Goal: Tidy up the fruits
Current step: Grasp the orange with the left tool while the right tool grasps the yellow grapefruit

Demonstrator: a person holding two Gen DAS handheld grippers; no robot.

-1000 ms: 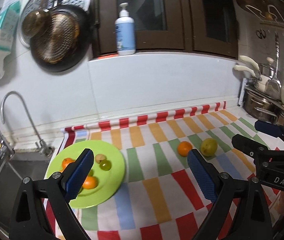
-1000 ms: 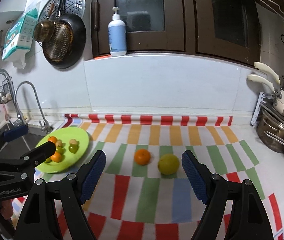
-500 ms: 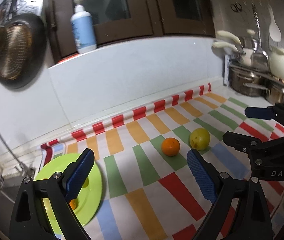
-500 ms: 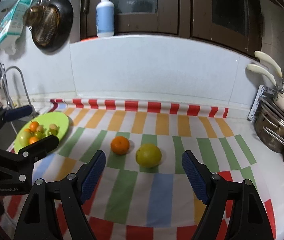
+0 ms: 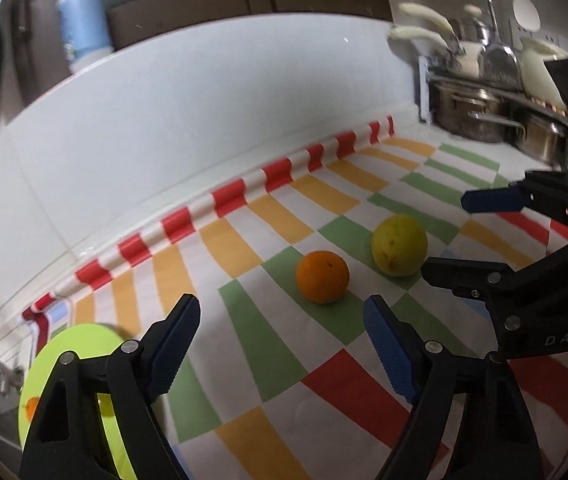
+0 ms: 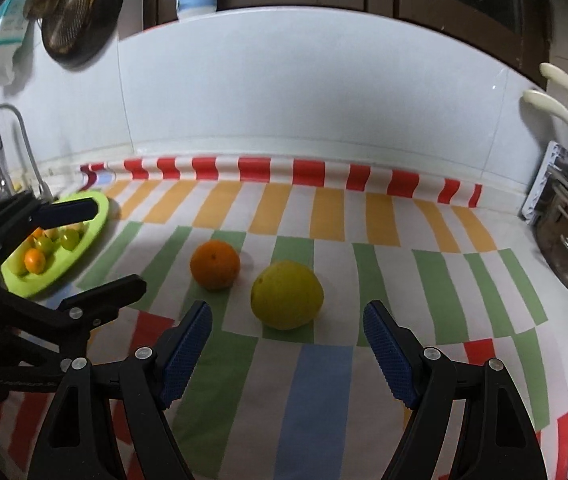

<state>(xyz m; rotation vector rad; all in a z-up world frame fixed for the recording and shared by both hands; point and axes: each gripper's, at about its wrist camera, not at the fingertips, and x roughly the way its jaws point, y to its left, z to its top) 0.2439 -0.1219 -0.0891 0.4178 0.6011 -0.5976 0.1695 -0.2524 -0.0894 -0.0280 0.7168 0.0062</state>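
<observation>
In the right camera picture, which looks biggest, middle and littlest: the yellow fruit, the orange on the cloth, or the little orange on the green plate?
1. Yellow fruit: largest.
2. Orange on the cloth: a bit smaller.
3. Small orange fruit on the green plate: smallest.

The plate is farther from the camera, so that fruit may look smaller than it really is.

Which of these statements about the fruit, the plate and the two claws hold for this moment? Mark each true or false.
1. The orange and the yellow fruit lie on the striped cloth, off the green plate. True.
2. The right claw is shut on the yellow fruit. False: it is open, and the fruit lies ahead of its fingers, untouched.
3. The green plate holds several small fruits. True.
4. The left claw grips the orange. False: it is open and holds nothing.
5. The orange sits on top of the yellow fruit. False: they lie side by side.
</observation>
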